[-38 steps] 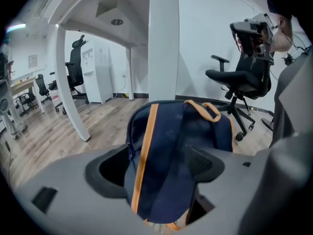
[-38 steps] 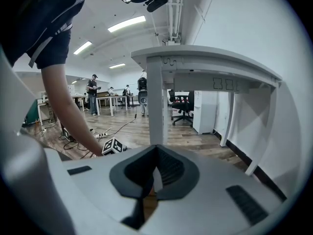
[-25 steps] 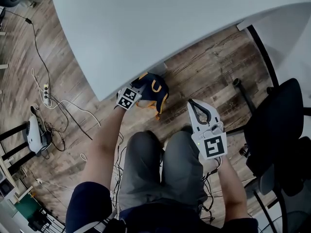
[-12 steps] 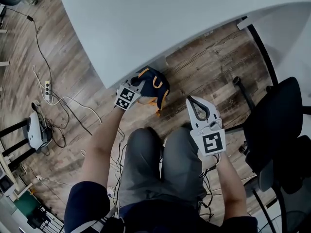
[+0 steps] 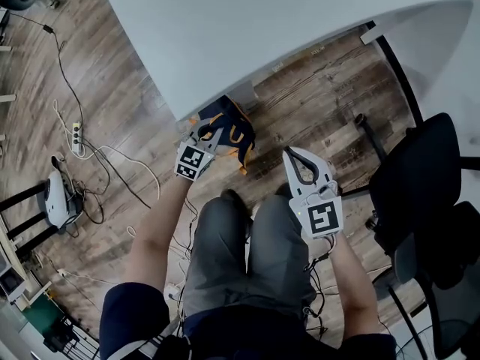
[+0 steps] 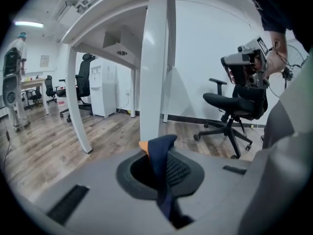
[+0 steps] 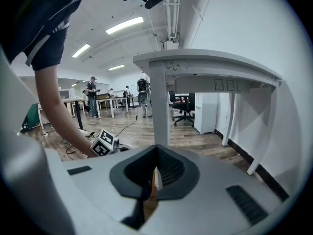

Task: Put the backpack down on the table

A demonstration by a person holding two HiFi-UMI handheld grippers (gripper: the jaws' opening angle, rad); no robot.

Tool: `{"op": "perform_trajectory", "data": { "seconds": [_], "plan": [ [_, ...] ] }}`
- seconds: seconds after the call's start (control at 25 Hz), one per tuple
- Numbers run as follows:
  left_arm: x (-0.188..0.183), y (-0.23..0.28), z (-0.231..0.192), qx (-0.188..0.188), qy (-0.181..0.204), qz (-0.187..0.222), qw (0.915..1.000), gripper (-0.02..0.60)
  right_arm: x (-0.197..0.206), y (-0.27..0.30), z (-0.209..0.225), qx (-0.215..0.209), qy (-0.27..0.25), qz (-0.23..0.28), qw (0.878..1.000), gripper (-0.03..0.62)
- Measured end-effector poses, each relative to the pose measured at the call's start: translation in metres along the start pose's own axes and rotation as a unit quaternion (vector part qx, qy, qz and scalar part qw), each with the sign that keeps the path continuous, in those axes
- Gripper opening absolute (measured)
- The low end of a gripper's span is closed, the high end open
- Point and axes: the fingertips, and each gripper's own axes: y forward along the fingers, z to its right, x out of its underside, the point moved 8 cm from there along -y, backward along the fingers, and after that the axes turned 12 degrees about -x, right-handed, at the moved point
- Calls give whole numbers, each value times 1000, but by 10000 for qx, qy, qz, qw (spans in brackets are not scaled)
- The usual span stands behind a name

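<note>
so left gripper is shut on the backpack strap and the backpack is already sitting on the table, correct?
Not quite. The backpack is not on the table: the head view shows it down beside the table's edge, over the wooden floor. The rest holds: the left gripper is shut on the backpack's strap.

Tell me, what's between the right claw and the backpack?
Only bare wooden floor, as the head view shows; the right claw hangs apart from the backpack.
</note>
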Motion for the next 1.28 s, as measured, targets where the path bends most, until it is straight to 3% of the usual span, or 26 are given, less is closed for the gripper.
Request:
{"op": "perform_trajectory", "data": {
  "seconds": [0.36,0.64,0.88,1.28],
  "plan": [
    [-14,-65,2,-600,-347,-295,9972,2,-30,-16,-10,-37,45,-23,10000,-2],
    [-15,-105,3,-787,-585,-562,9936,2,-53,-19,-23,-114,11,-151,9998,-2],
    [-60,-145,12,-727,-539,-404,9951,2,-88,-31,-36,-153,124,-108,9997,-2],
    [-171,-236,30,-757,-194,-114,9969,2,-169,-73,-59,-265,229,-68,9994,-1]
  ]
}}
